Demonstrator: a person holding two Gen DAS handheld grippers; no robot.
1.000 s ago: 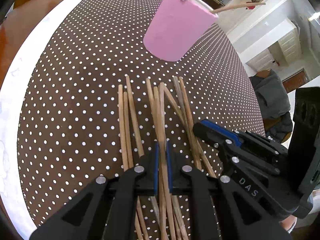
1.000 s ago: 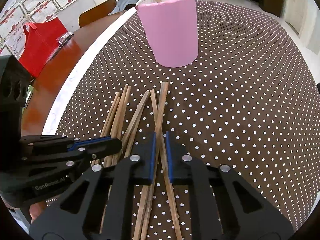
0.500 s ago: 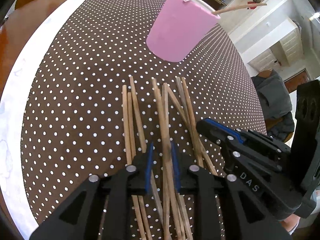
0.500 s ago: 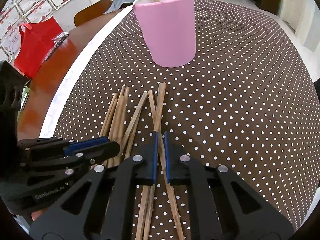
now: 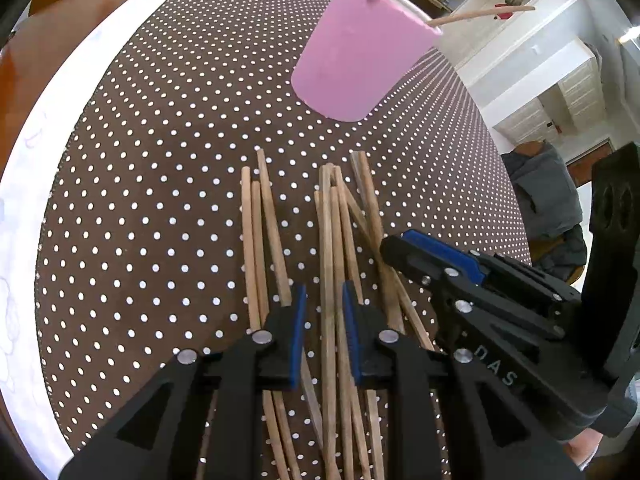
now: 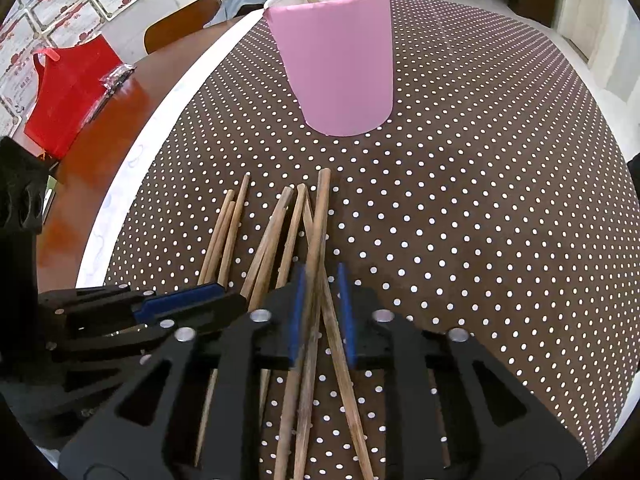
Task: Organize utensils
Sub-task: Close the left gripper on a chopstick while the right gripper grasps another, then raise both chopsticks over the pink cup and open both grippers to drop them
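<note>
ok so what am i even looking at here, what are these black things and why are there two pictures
These are two hand-held grabbing tools, not a robot arm. A person holds one in each hand, and each carries a wide-angle camera looking along its two fingers. One picture comes from the left claw, the other from the right claw; each tool also shows at the edge of the other's picture. Below them lies a loose pile of thin wooden chopsticks on a brown tablecloth with white dots. Further off stands a tall pink cup with two sticks in it. Both claws are open, straddling sticks in the pile, gripping nothing.
</note>
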